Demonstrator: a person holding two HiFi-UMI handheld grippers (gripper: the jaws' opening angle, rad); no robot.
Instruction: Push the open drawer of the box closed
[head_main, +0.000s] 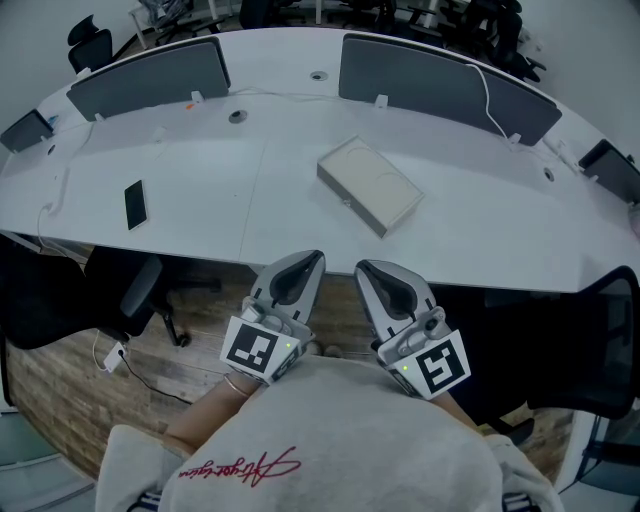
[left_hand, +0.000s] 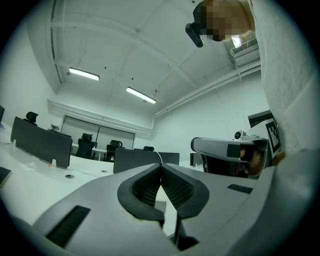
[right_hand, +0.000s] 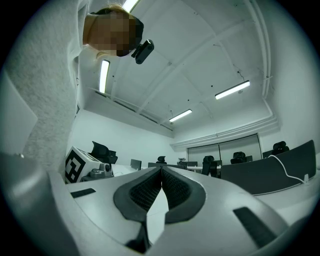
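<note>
A flat cream box (head_main: 368, 182) lies on the curved white table (head_main: 200, 235), right of its middle. From the head view I cannot tell how far its drawer stands out. Both grippers are held close to the person's chest, short of the table's front edge and well apart from the box. The left gripper (head_main: 312, 258) is shut, its ribbed pads (left_hand: 150, 187) meeting with nothing between them. The right gripper (head_main: 366, 268) is shut and empty too, its pads (right_hand: 172, 187) touching. Both point upward toward the far room, and each gripper view shows the other gripper at its side.
A black phone (head_main: 135, 204) lies at the table's left. Two dark partition screens (head_main: 150, 75) (head_main: 440, 85) stand along the far edge, with a white cable (head_main: 487, 95) over the right one. A black office chair (head_main: 140, 290) sits under the table's front left.
</note>
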